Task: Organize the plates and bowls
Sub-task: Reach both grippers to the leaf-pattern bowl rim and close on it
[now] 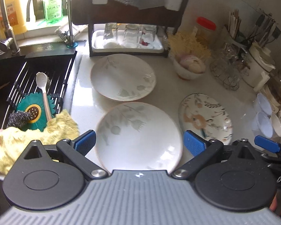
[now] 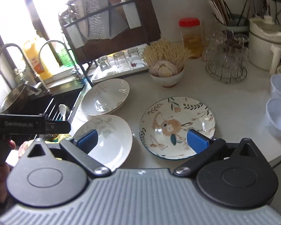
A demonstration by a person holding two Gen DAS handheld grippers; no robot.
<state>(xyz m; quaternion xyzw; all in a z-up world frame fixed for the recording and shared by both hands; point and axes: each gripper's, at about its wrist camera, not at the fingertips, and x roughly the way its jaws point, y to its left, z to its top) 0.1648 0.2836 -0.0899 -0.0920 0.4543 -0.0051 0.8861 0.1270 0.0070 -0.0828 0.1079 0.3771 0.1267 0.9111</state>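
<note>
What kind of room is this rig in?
Most likely a home kitchen: a sink with faucet beside the counter, a dish rack holding upturned glasses, and three plates laid out on the countertop.

"GenRoboLAI", somewhat blurred, stands on the left tool (image 2: 28,124).

Before you, a pale stone countertop (image 1: 164,97) carries three plates: two white leaf-patterned plates (image 1: 138,136) (image 1: 122,76) lying one behind the other beside the sink, and a floral plate (image 1: 206,118) apart to their right. Behind them stand a dark drying rack (image 1: 128,53), a garlic bowl (image 1: 189,69), a red-lidded jar (image 1: 205,31) and a wire basket of glassware (image 1: 224,71).
</note>
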